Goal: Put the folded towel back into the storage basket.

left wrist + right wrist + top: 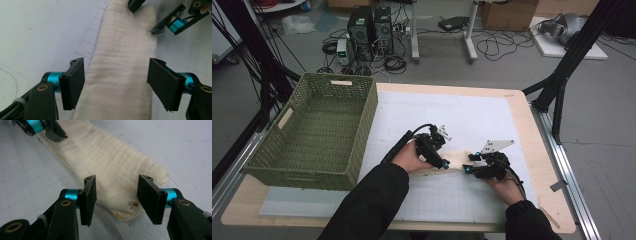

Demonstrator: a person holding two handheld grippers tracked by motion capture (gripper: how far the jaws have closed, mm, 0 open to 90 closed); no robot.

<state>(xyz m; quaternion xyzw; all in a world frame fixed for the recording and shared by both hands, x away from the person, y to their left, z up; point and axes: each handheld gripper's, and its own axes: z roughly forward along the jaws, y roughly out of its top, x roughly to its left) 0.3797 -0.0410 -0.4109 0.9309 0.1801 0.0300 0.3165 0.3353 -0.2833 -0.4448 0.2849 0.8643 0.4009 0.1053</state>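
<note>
plainly both tongs, left tongs (115, 83) and right tongs (117, 198), gape wide astride the unlabelled cream cloth (122, 62).

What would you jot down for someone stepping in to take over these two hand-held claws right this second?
Left gripper: jaws open, straddling one end of the cream cloth, not pinching it.
Right gripper: jaws open over the cloth's other end, no grip.
The cloth lies folded into a long strip on the white grid mat, between both grippers.
Green basket stands at the table's left, nothing in it.
Done: cloth is folded narrow. Left, probably: grasp the ends, fold again, perhaps put it in the basket.
</note>
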